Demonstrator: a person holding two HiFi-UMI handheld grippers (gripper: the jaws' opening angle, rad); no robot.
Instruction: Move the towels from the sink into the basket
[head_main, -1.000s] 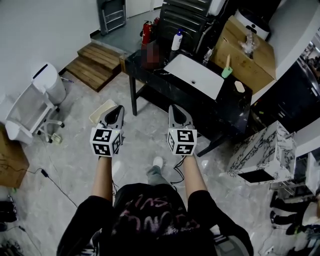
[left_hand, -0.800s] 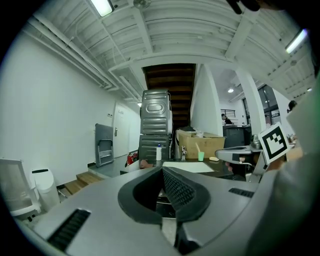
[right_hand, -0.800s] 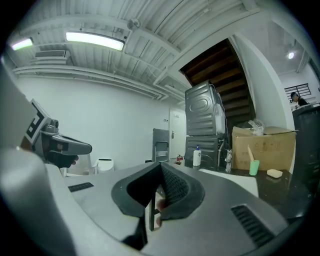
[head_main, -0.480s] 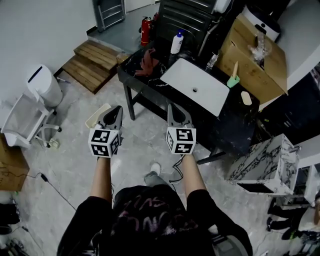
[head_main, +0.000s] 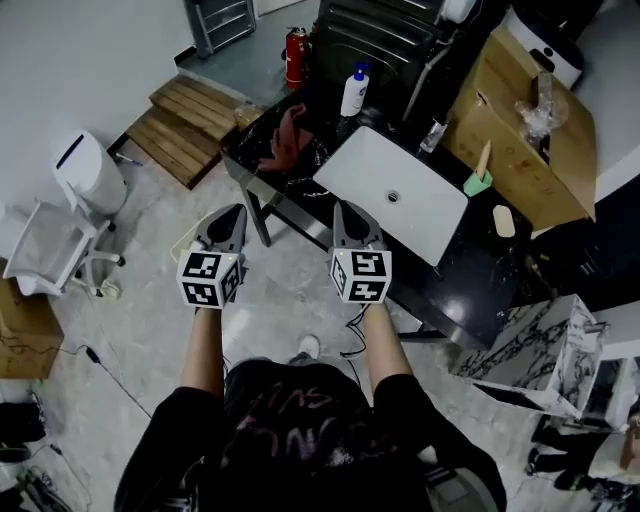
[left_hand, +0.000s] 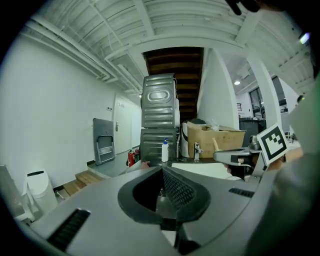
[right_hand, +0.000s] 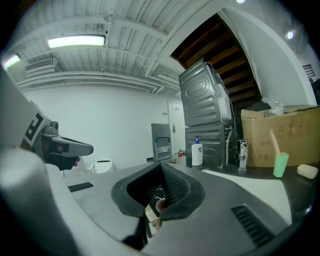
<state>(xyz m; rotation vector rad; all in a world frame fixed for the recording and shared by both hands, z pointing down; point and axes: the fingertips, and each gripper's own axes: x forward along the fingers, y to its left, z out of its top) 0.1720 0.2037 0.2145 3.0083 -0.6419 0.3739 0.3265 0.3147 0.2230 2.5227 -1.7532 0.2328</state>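
Spanning the upper head view, a black counter (head_main: 470, 290) carries a white sink (head_main: 350, 170). Just before it, the left gripper (head_main: 237, 210) and right gripper (head_main: 340, 207) hang side by side, each with jaws pressed together on nothing. A red towel (head_main: 288, 135) lies crumpled on the counter, left of the sink.

**No legible text**

Shirt (head_main: 300, 415) print: pinkish scrawl, unreadable. Box (right_hand: 287, 135) side: faint print, too dim to read. Bottle (head_main: 354, 92) label: too small. Left gripper (head_main: 236, 212) and right gripper (head_main: 343, 208) cubes: black-white marker squares only, no letters.
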